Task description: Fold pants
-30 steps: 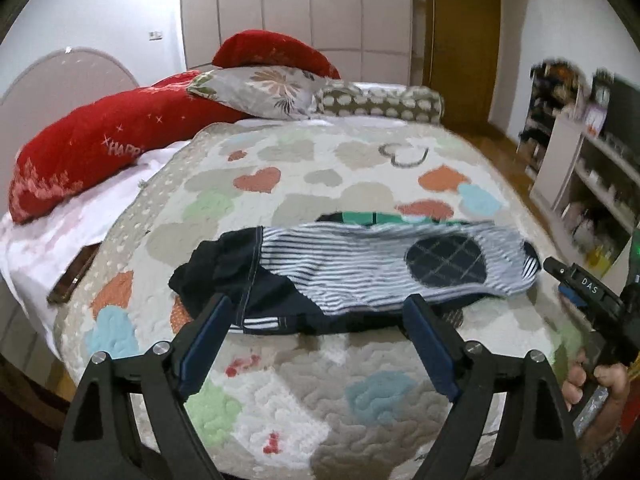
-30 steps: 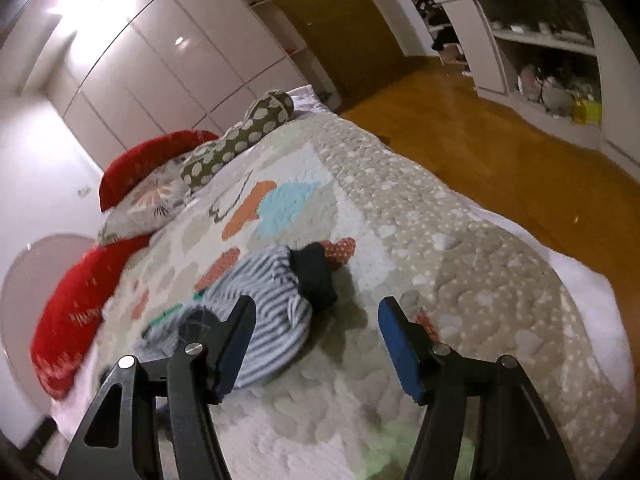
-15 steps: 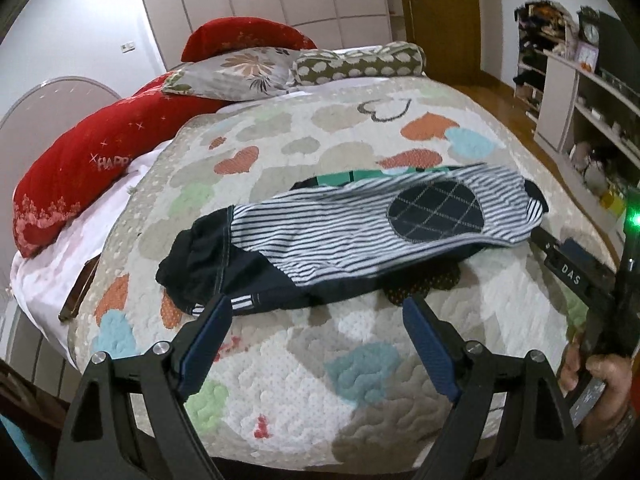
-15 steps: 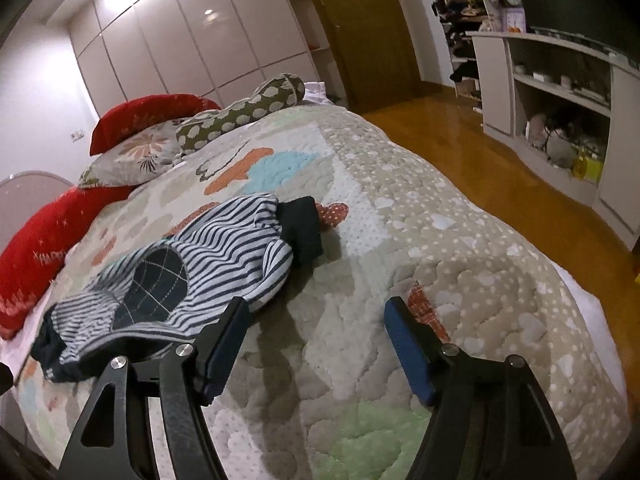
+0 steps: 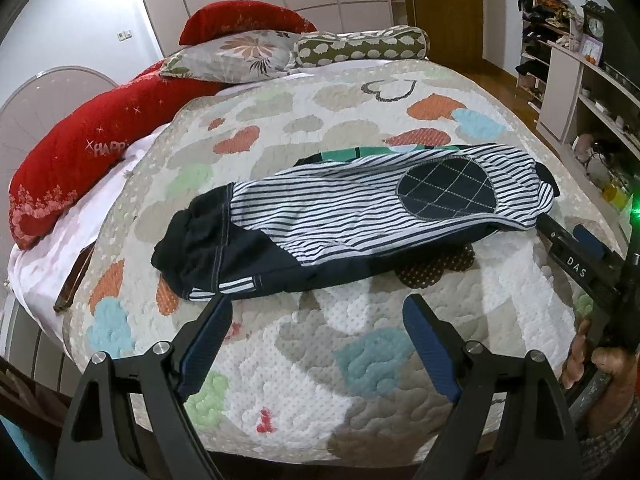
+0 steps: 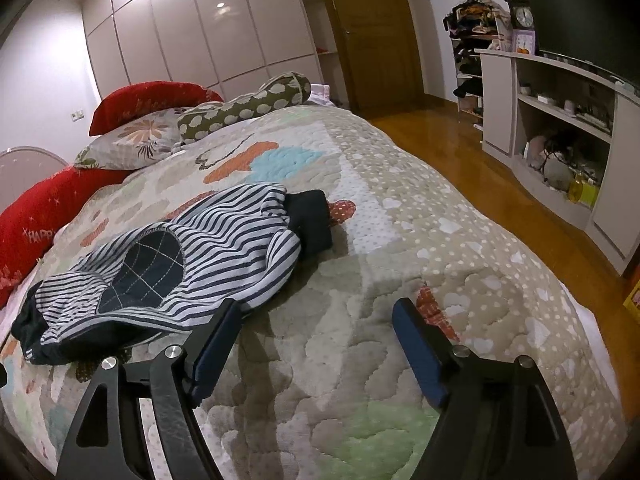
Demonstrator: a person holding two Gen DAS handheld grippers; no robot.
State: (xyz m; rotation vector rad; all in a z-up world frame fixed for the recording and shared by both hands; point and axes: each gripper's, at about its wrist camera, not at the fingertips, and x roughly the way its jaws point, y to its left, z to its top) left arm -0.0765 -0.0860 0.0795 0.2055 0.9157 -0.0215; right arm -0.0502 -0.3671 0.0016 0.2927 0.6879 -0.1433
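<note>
pants [image 5: 352, 224] laid flat near quilt [image 5: 360, 360] foot edge | long axis run parallel to that edge, waistband pointed left | left gripper [image 5: 316, 344] spread wide, nothing held | right gripper [image 6: 316, 344] spread wide, nothing held

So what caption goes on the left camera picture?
Striped pants lie on the quilt, open left hand-held gripper empty.

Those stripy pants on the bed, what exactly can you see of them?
The navy-and-white striped soft knit pants lie flat across the heart-patterned quilt, apparently doubled leg on leg. They have a dark navy waistband end, a round checked navy patch and dark cuffs. Something green shows behind them. Neither gripper touches them.
</note>
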